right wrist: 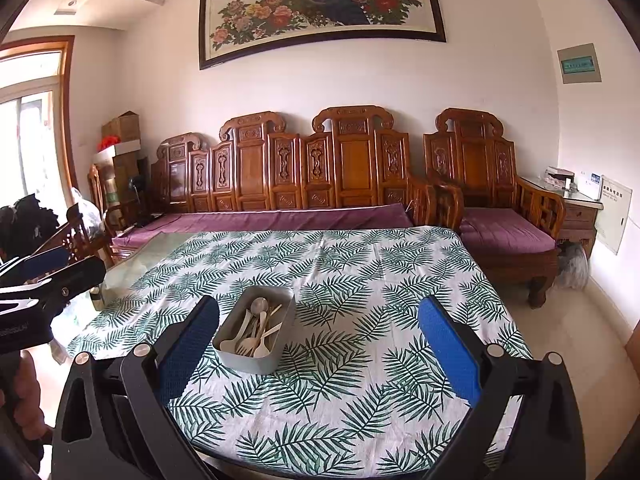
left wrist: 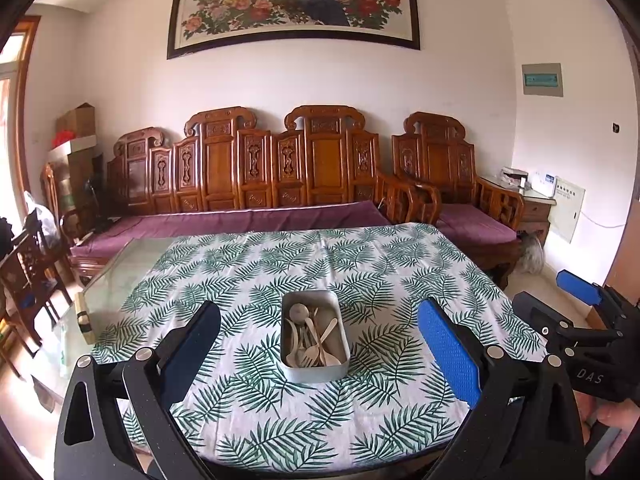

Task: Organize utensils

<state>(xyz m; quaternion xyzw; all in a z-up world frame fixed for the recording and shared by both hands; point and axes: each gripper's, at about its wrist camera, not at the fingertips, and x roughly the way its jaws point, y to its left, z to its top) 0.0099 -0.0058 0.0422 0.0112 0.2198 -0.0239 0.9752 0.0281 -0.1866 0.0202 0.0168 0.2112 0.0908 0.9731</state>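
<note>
A grey metal tin (left wrist: 315, 368) stands on a table draped in a white cloth printed with green fern leaves (left wrist: 360, 264), a loose heap of pale utensils (left wrist: 312, 340) lying inside it: spoons and forks, with one round-bowled spoon (left wrist: 299, 313) toward the tin's far end. In the left wrist view, the left gripper (left wrist: 318, 348) hangs over the near edge of the table with its blue-padded fingers (left wrist: 448, 352) spread wide on either side of the tin, touching neither it nor the cloth. The right gripper (right wrist: 318, 344), seen from its own camera, is likewise spread wide and empty, the tin sitting just inside its left finger, apart from the pad. Each tool shows at the edge of the other's view, the right gripper at the far right of the left camera's frame, a person's hand (left wrist: 616, 420) partly visible beneath it. At the far left, bare glass tabletop (left wrist: 120, 276) extends beyond the cloth. Behind the table runs a carved wooden bench with purple cushions (left wrist: 240, 184), a matching armchair (left wrist: 448, 176) to its right, and a framed peacock-and-peony painting (left wrist: 296, 0) hangs on the white wall above.
</note>
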